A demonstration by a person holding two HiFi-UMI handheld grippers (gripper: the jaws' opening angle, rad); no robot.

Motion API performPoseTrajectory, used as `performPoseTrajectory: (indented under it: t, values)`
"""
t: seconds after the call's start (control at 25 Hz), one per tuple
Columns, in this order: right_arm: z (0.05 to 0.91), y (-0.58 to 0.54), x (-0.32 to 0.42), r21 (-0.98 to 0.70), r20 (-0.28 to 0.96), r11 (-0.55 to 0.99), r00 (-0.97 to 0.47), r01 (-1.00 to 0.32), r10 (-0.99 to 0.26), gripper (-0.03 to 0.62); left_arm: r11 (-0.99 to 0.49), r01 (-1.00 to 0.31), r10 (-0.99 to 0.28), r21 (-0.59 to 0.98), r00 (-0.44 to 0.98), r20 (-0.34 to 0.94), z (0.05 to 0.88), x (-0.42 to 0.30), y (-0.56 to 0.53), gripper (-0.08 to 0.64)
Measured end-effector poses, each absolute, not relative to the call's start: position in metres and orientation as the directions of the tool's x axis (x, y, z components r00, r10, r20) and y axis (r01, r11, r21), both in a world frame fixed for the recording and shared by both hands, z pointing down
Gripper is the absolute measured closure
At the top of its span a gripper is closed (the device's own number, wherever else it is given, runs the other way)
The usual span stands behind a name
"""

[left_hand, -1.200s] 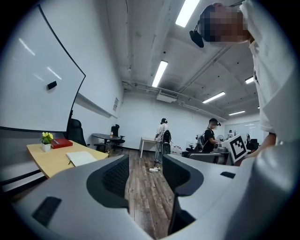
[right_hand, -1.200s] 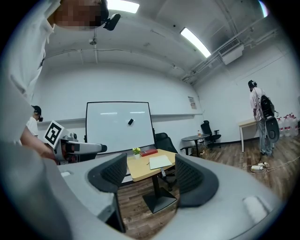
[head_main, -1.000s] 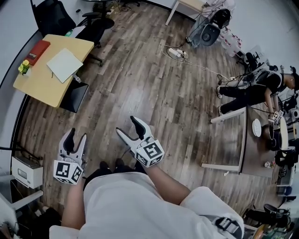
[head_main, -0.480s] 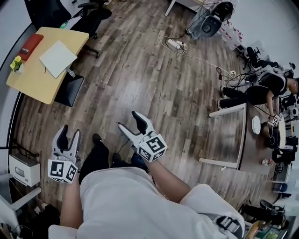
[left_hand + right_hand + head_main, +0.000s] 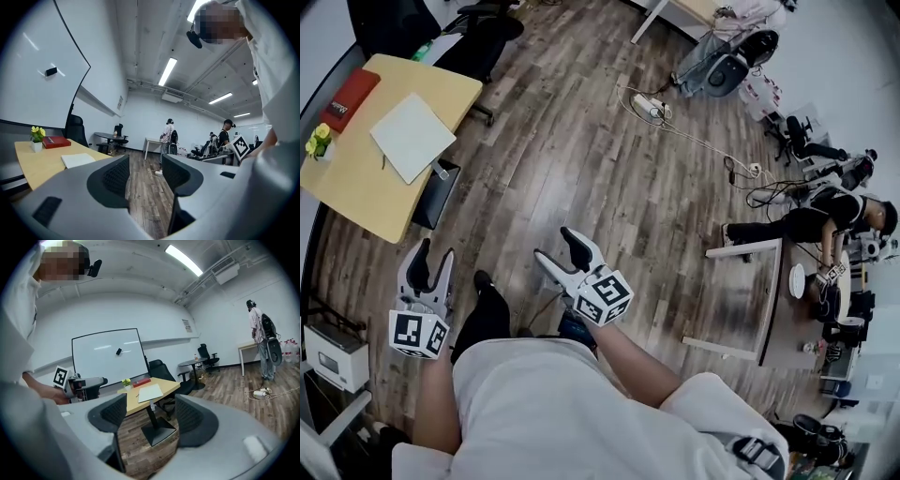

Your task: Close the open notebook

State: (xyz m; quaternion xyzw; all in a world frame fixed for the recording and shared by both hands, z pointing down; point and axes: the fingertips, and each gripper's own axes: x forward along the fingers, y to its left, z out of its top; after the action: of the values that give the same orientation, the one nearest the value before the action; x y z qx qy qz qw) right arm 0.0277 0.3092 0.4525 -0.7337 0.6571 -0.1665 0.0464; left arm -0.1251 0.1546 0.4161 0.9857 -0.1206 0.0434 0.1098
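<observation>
A person stands on a wood floor [image 5: 609, 178] with a two-jaw tool in each hand, both held out in front at waist height and well apart from the work. The left gripper [image 5: 434, 255] has its jaws spread, and its own view shows only floor in the gap. The right gripper [image 5: 555, 246] is spread as well, with nothing between its pads; its view frames the distant table between them.

The notebook [image 5: 412, 136] lies flat on a yellow table [image 5: 356, 192] at the upper left of the head view, white face up, near the table's middle. Neither tool touches it. Beyond it, near the table's far edge, lies a red book [image 5: 342, 101]. Just beside that stands a small white pot [image 5: 36, 146] holding yellow flowers [image 5: 317, 139], the only filled container that can be made out.

A black office chair [image 5: 483, 37] stands past the table, and a whiteboard [image 5: 108, 355] hangs on the wall behind it. A power strip [image 5: 654, 106] and its cables trail across the floor. A second person [image 5: 811, 220] leans over another table at the far right.
</observation>
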Motion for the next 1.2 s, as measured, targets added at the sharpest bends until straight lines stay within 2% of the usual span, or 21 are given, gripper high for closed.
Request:
performPoseTrajectory:
  t: [0.32,0.6,0.84,1.0,1.2]
  values:
    - [0.441,0.193,0.069,-0.337,0.193,-0.123,0.06,-0.934,-0.979,0.268,-0.94,-0.258,-0.238,0.223,0.964,0.115,0.417,-0.095,0.049,0.356]
    - [0.442,0.113,0.081,-0.348,0.201,-0.06,-0.012,-0.936,-0.979,0.268,-0.919,-0.315,-0.302,0.237,0.949,0.087,0.42,-0.098,-0.018,0.357]
    - [0.436,0.06,0.108,-0.407,0.164,-0.013,-0.059,-0.914,-0.985,0.268,-0.905,-0.382,-0.364,0.186,0.923,0.123,0.432,-0.096,-0.057,0.359]
    - [0.447,0.019,0.14,-0.535,0.135,0.031,-0.122,-0.844,-0.983,0.268,-0.888,-0.427,-0.406,0.17,0.902,0.145,0.44,-0.08,-0.077,0.36]
    - [0.466,-0.052,0.179,-0.751,0.075,0.103,-0.24,-0.652,-0.968,0.268,-0.861,-0.488,-0.464,0.139,0.869,0.173,0.449,-0.05,-0.108,0.36]
